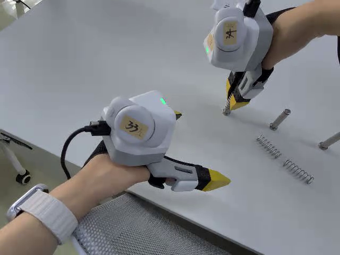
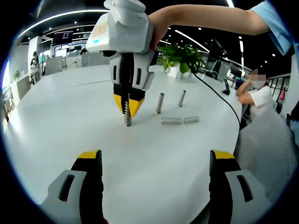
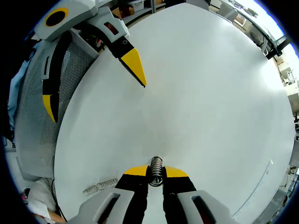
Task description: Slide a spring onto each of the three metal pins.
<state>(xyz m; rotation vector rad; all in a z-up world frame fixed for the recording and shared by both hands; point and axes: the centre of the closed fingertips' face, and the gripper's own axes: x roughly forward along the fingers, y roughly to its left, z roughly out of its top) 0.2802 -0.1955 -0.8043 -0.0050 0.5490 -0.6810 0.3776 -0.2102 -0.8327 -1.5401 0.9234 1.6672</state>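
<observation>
Right tongs [image 3: 156,175] are clamping shut on a spring [image 1: 227,110] upright on the desk [image 1: 106,64], seemingly over a pin. Best keeping it vertical and pressing straight down. Left tongs [image 2: 154,157] are hanging wide open, empty. Two loose springs [image 1: 268,146] are lying beside two bare pins [image 1: 280,119].

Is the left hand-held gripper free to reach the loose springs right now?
Probably yes: the left hand-held gripper is open and empty, with only bare table between it and the loose springs.

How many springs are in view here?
3. The gripped spring stands upright between the fingers of the right gripper; a nearer spring and a farther spring lie loose on the table.
</observation>
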